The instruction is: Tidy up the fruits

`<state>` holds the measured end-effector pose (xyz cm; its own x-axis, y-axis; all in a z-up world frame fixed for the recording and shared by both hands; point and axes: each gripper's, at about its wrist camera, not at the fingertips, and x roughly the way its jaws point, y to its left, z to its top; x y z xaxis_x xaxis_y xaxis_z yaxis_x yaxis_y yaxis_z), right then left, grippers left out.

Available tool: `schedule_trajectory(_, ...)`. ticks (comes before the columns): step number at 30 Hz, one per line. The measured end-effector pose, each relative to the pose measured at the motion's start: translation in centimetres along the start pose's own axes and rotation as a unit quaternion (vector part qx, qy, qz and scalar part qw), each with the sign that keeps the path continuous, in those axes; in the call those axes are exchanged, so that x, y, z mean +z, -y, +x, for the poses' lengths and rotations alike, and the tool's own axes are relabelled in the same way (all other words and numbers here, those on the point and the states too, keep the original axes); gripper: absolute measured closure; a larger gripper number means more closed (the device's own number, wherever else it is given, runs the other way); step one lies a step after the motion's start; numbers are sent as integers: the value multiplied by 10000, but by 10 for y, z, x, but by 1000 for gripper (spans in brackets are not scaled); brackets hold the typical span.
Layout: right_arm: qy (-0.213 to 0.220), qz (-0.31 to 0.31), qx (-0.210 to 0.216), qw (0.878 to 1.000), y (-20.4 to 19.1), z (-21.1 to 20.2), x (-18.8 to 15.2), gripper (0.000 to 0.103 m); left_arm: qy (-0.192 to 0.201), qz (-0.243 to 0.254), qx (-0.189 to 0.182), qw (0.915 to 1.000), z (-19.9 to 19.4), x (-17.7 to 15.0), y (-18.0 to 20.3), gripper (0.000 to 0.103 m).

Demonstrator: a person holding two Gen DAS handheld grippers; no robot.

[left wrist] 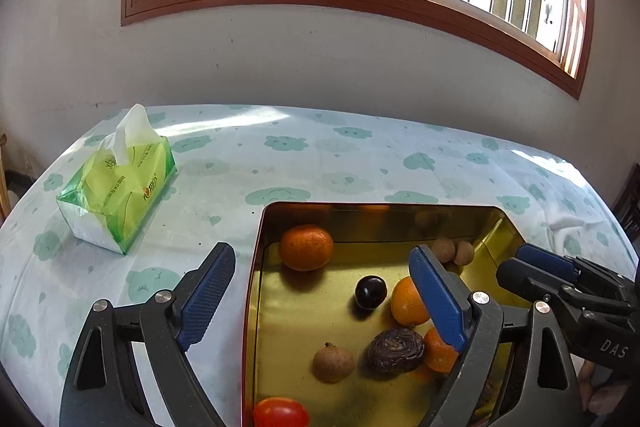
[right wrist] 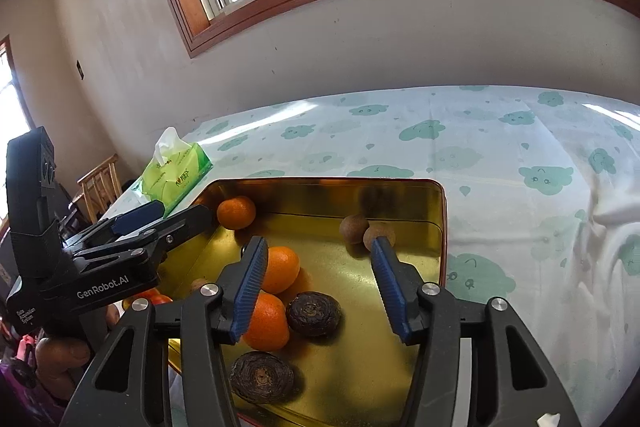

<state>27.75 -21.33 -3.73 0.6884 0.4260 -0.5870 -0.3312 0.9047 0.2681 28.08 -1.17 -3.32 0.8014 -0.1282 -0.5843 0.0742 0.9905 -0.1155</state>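
- Between the left gripper's [left wrist: 324,301] spread pads nothing is pinched; a dark plum [left wrist: 371,291] lies just ahead in the gap, a brown longan [left wrist: 333,363] nearer the wrist, a red tomato [left wrist: 281,413] closest of all.
- Its left pad [left wrist: 208,291] hangs outside the tin's [left wrist: 251,291] wall, its right pad [left wrist: 438,301] over the fruit inside.
- Between the right gripper's [right wrist: 318,287] parted pads nothing is gripped either; a wrinkled passionfruit [right wrist: 314,313] sits in the gap, low between them.
- Against its left pad [right wrist: 250,287] two oranges [right wrist: 282,269] crowd; I cannot tell whether they touch it. Two longans [right wrist: 354,225] lie past its right pad's tip.
- Farther out, one orange [right wrist: 236,212] rests in the tin's far left corner; a tissue pack [left wrist: 120,187] stands beyond the tin, on the cloth [left wrist: 360,155].
- Every fruit visible is already in the tin, so the step looks like release and tidy.
- To do it well: lift each gripper straight up, jaws kept wide, so no pad nudges round fruit into a roll.
- Keep the two grippers apart; they sit close over the tin's near side.
- Any regrasp should centre the fruit and close gently, the soft tomato above all.
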Motion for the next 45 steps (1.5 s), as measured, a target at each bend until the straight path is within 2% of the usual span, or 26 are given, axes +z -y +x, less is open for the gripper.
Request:
schedule_trajectory(9, 427, -292, -439, 9977, -28, -38, -22, 34, 212, 114, 394, 9989, -42, -16, 1, 9)
schedule_trajectory(12, 536, -418, -549, 9962, -38, -52, -32, 30, 343, 262, 552, 9975, -61, -23, 7, 4)
schedule_trajectory(18, 670, -438, -600, 9950, -49, -83, -44, 26, 517, 261, 819, 9950, -99, -34, 11, 1)
schedule_trajectory(24, 708, -484, -619, 9944, -58, -105, -53, 24, 740, 80, 736, 9945, -134, -39, 8, 1)
schedule_trajectory(34, 876, -641, -615, 9922, -77, -135, -64, 22, 1246, 133, 720, 9895, -185, -39, 14, 1)
schedule_trajectory(38, 956, -667, -641, 9911, -81, -145, -65, 21, 1484, 303, 818, 9851, -204, -38, 21, 0)
schedule_trajectory(45, 1061, -713, -657, 9896, -86, -160, -66, 21, 1572, 315, 662, 9848, -226, -35, 26, 0)
